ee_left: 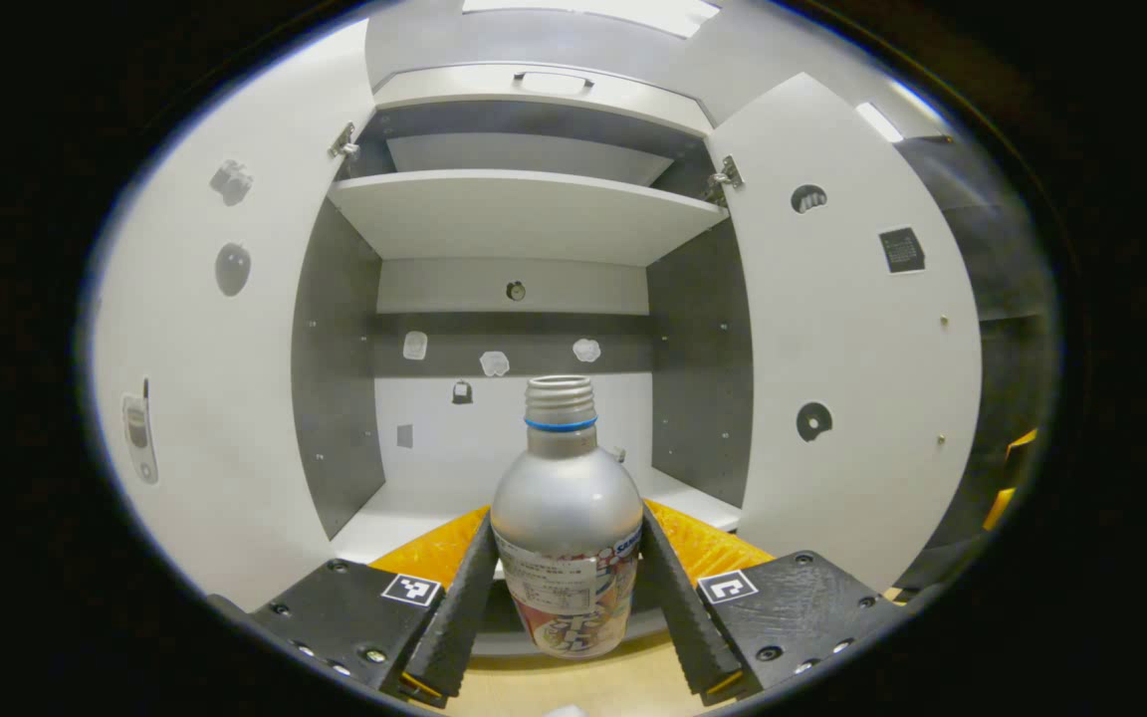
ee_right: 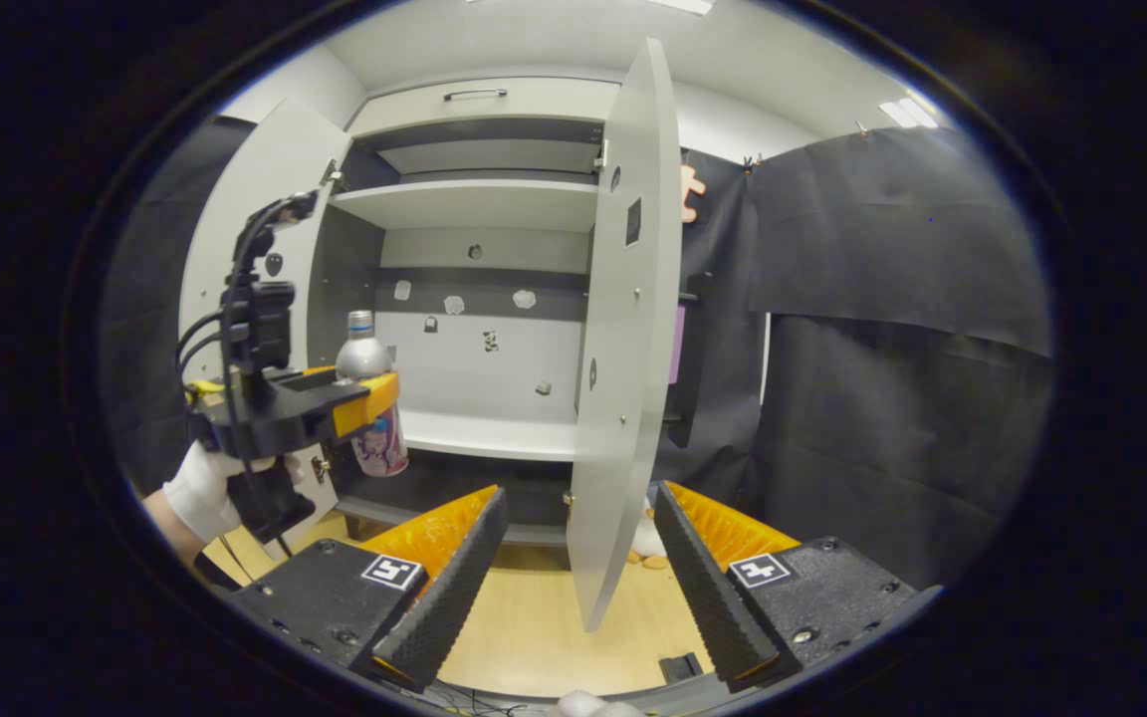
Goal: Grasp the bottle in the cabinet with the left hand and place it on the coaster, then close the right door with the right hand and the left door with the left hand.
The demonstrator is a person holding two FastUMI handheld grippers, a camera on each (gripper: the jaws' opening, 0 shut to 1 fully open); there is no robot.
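A silver bottle (ee_left: 566,518) with a printed label and an uncapped threaded neck stands upright between my left gripper's fingers, and my left gripper (ee_left: 566,597) is shut on its lower body. In the right gripper view the same bottle (ee_right: 366,358) hangs in the left gripper (ee_right: 364,403) just in front of the cabinet's lower shelf (ee_right: 494,438), above the wooden tabletop (ee_right: 534,617). Both cabinet doors are swung open: the left door (ee_left: 235,378) and the right door (ee_left: 852,349). My right gripper (ee_right: 578,588) is open, and the right door's edge (ee_right: 623,349) shows between its fingers, untouched.
The cabinet has an upper shelf (ee_left: 519,209) and small stickers on its back wall (ee_left: 494,363). A white-gloved hand (ee_right: 197,498) holds the left gripper. Black cloth (ee_right: 882,378) hangs to the right of the cabinet. A small pale object (ee_right: 645,543) lies on the tabletop behind the right door.
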